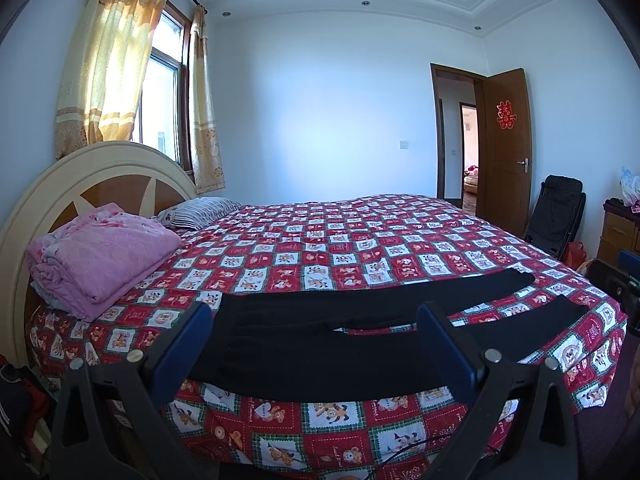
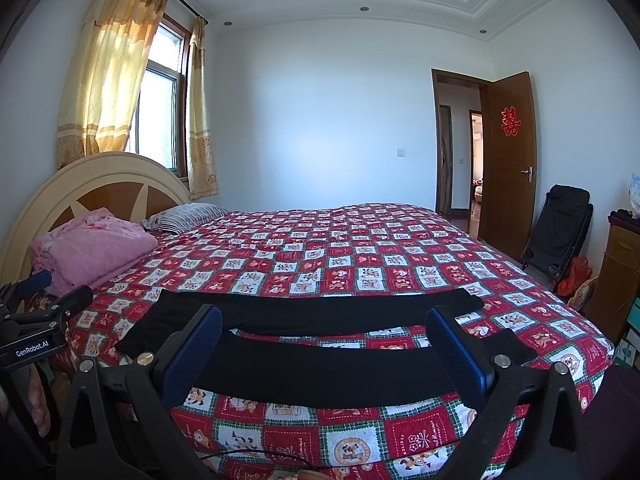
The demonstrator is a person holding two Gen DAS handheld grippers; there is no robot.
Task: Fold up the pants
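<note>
Black pants [image 1: 320, 344] lie flat on the near edge of the bed [image 1: 360, 240], waist to the left, two legs spread to the right; they also show in the right wrist view [image 2: 320, 360]. My left gripper [image 1: 314, 312] is open and empty, hovering in front of the waist end. My right gripper [image 2: 324, 316] is open and empty, in front of the nearer leg. The left gripper also shows at the left edge of the right wrist view [image 2: 52, 296], and part of the right gripper shows at the right edge of the left wrist view [image 1: 616, 284].
The bed has a red checked cartoon sheet [image 2: 360, 248]. A folded pink blanket [image 1: 104, 256] and a striped pillow [image 1: 200, 210] lie by the headboard [image 1: 80, 176]. A black folded chair [image 1: 556, 216], a wooden cabinet [image 2: 616, 280] and an open door [image 1: 506, 148] stand at the right.
</note>
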